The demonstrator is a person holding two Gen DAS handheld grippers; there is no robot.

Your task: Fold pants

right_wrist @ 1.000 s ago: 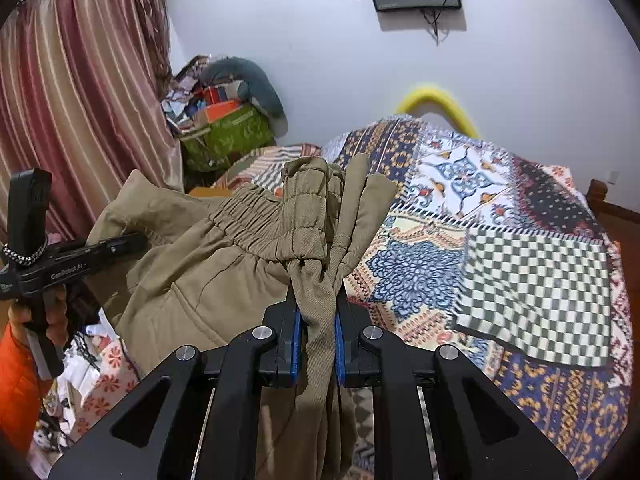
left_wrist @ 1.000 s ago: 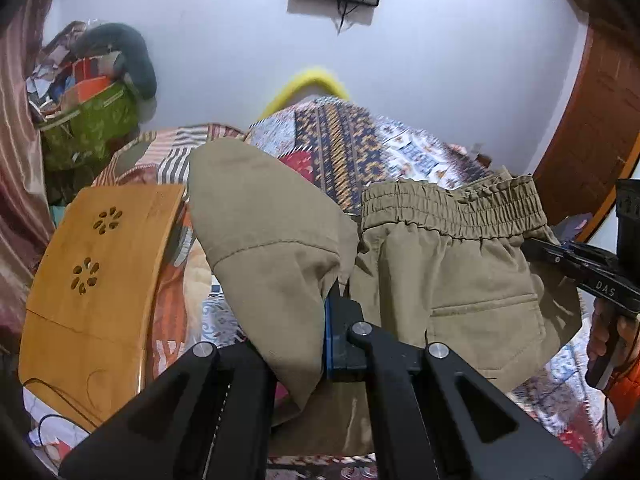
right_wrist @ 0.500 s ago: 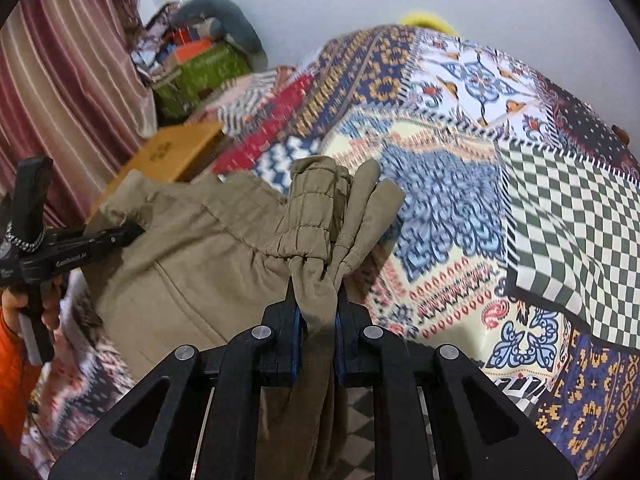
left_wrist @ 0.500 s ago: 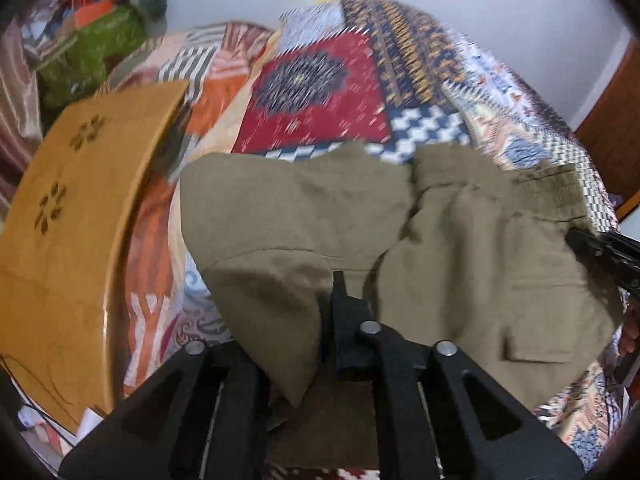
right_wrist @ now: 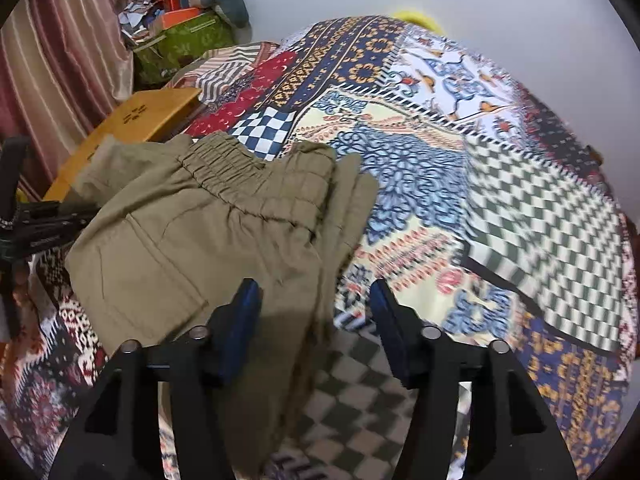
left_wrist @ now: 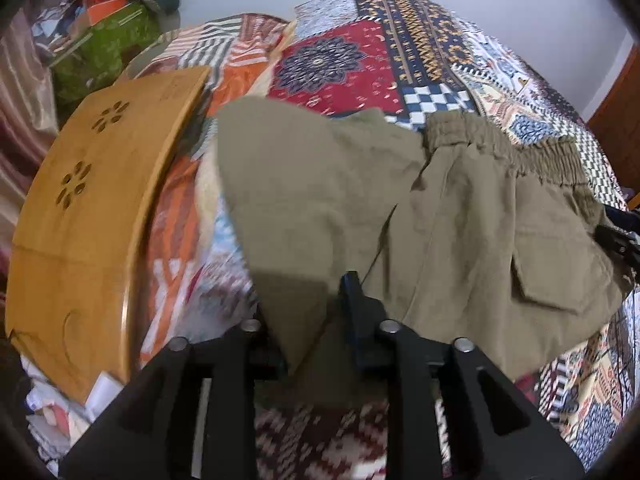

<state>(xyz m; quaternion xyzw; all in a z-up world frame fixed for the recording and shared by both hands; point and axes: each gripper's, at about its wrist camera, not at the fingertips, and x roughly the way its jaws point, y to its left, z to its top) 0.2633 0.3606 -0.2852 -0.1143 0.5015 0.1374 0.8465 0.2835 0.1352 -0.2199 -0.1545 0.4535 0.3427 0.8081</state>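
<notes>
With both sets of jaws opening, the left gripper [left_wrist: 308, 300] narrow and the right gripper [right_wrist: 316, 300] wide, the pants [right_wrist: 192, 240] lie on the quilt [right_wrist: 440, 184] ahead with cloth loose between each pair, so a snagged edge could drag the fold apart.

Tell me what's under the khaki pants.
The khaki pants lie on a patchwork bedspread, which shows all around them. What lies directly beneath the cloth is covered.
</notes>
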